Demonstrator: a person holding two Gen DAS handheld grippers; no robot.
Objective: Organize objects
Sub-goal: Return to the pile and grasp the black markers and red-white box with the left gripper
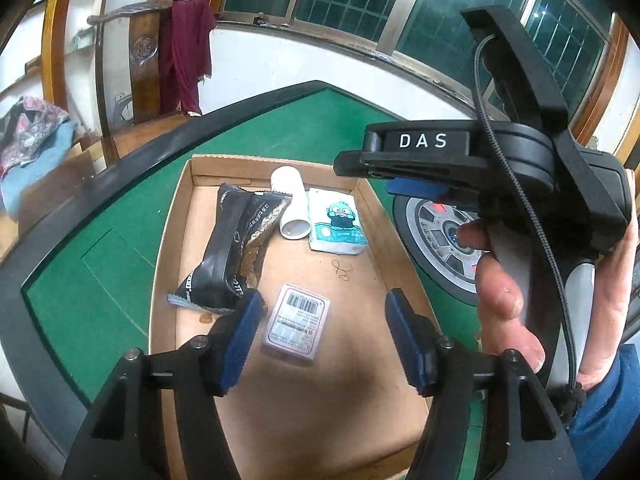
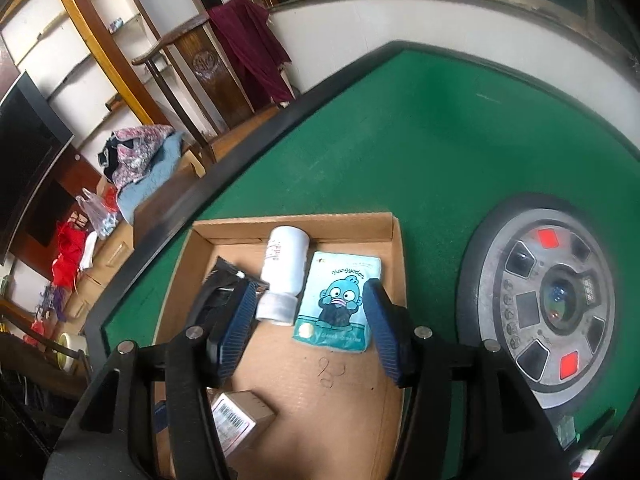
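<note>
A shallow brown cardboard tray [image 1: 400, 236] is shown resting on a green felt table [image 1: 120, 248] with a black raised rim. Four items are seen lying inside the tray: a black plastic snack wrapper [image 1: 228, 256], a white cylindrical plastic bottle [image 1: 290, 206] on its side, a teal-and-white tissue pack [image 1: 338, 222] printed with a blue cartoon figure, and a small flat white box [image 1: 296, 322] with a barcode label. The bottle is touched by the tissue pack on one side and by the wrapper on the other; the barcoded box lies apart, nearer the camera. The left gripper [image 1: 324, 340] is held above the tray, jaws spread wide, with nothing between its blue pads. The right gripper [image 2: 310, 324] is likewise released, its fingers parted over the bottle and tissue pack. A round grey control dial [image 2: 536, 304] is set into the felt beside the tray.
</note>
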